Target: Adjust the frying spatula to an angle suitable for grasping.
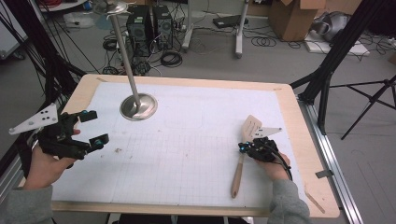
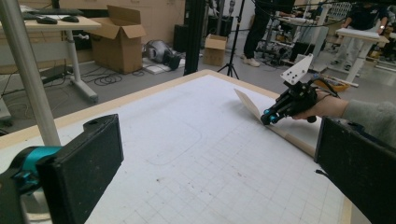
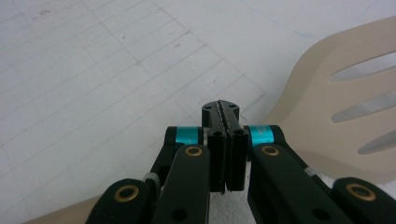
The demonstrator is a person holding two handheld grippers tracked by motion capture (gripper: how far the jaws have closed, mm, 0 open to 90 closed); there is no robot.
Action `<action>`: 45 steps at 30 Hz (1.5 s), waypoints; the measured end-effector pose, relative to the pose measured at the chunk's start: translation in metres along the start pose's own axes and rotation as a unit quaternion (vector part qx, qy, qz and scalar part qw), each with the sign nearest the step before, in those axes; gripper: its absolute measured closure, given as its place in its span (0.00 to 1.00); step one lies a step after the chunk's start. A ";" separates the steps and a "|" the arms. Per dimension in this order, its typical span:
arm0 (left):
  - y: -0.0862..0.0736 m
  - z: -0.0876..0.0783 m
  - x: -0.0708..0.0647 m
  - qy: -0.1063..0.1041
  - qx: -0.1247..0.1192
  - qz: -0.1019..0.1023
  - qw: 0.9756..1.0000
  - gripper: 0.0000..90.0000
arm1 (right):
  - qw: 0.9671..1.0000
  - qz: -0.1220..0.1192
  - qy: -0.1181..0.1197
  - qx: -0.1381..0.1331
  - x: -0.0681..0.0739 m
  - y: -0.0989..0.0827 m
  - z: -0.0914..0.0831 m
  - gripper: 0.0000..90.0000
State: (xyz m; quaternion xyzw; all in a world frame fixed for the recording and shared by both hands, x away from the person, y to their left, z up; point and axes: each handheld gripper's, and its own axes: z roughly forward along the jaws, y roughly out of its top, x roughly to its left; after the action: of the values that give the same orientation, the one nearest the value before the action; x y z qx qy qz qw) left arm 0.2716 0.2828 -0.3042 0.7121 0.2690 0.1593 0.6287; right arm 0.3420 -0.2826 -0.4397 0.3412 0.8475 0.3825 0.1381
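Observation:
A light wooden slotted spatula (image 1: 237,177) lies on the white grid mat (image 1: 187,140) at the right, its head pointing away from me. My right gripper (image 1: 243,147) sits over the spatula's neck with its jaws shut. In the right gripper view its pads (image 3: 221,109) meet with nothing visible between them, and the spatula head (image 3: 327,93) lies just to their right. The left gripper view shows the right gripper (image 2: 268,117) touching the spatula (image 2: 247,102). My left gripper (image 1: 93,127) hovers open over the mat's left edge, nothing between its jaws (image 2: 219,140).
A metal stand with a round base (image 1: 138,106) and a slanted pole (image 2: 23,70) stands at the mat's back left. The wooden table rim (image 1: 299,121) frames the mat. Black tripod legs (image 1: 327,84), cables and cardboard boxes (image 2: 119,37) sit on the floor beyond.

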 end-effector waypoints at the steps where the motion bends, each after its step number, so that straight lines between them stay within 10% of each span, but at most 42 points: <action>1: 0.001 0.001 0.000 -0.002 -0.001 0.001 1.000 0.02 | 1.000 -0.002 -0.004 -0.009 0.000 -0.002 -0.001 1.00; 9: 0.003 0.008 0.003 -0.010 -0.004 0.000 1.000 0.02 | 0.998 0.008 0.031 -0.054 -0.001 -0.017 -0.030 1.00; 30: 0.011 0.026 0.011 -0.029 -0.014 -0.001 0.999 0.02 | 0.995 -0.031 0.099 -0.010 0.031 -0.042 -0.035 1.00; 45: 0.009 0.026 0.010 -0.026 -0.009 -0.003 1.000 0.02 | 0.995 -0.022 0.099 -0.023 0.038 -0.031 -0.025 1.00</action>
State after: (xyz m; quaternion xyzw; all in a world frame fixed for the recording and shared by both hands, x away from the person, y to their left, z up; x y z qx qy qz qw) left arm 0.2963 0.2667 -0.3010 0.7093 0.2531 0.1410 0.6426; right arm 0.2871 -0.2855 -0.4447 0.2800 0.8550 0.4309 0.0701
